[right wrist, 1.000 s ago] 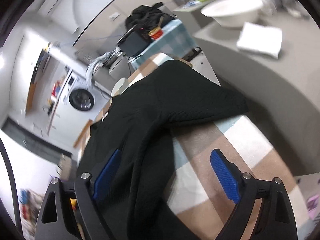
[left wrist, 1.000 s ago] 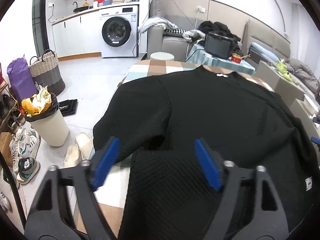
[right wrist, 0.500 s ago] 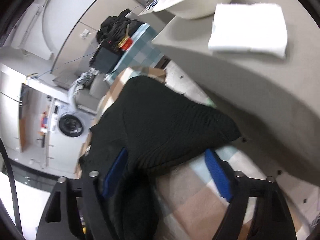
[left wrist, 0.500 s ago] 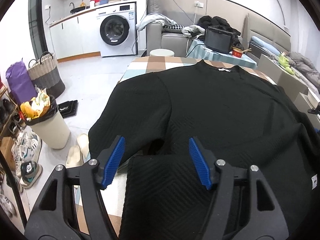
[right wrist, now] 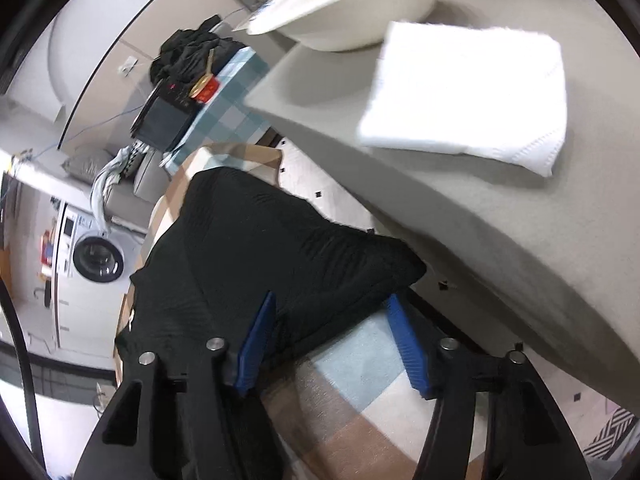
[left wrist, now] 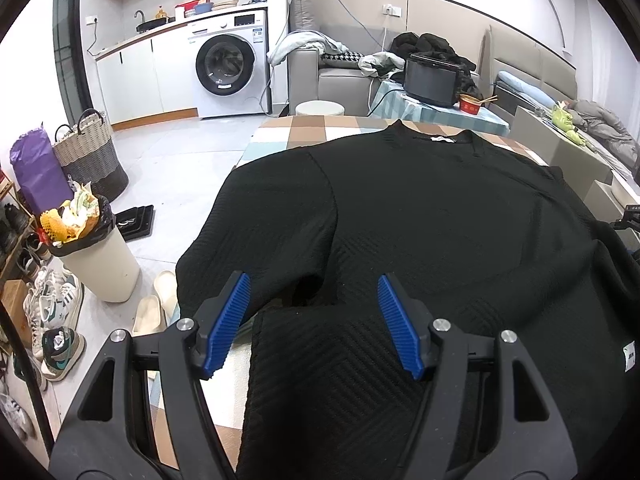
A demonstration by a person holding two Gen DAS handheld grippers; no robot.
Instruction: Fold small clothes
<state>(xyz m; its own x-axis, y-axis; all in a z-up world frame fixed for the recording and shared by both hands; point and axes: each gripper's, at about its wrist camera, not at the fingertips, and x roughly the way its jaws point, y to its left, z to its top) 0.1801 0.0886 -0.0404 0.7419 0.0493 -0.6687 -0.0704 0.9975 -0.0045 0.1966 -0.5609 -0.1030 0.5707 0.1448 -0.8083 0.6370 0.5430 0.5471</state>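
A black sweater (left wrist: 440,216) lies spread across a desk (left wrist: 308,136) covered in a checked cloth, collar at the far end. The left claw (left wrist: 316,320) hangs just above the sweater's near hem, blue pads apart with nothing pressed between them. The right claw (right wrist: 332,344) straddles the sweater's right sleeve edge; its jaws have just been closing, with fabric between them but the pads not yet pinching it. Left of the sweater, on the floor, a full waste bin (left wrist: 96,256), slippers (left wrist: 156,304) and sneakers (left wrist: 52,320) crowd the desk's edge. Beyond the collar stand a washing machine (left wrist: 228,72) and a sofa piled with clothes. Right of the sweater, a grey bed holds a folded white towel (right wrist: 468,96) and a basin (right wrist: 352,8).
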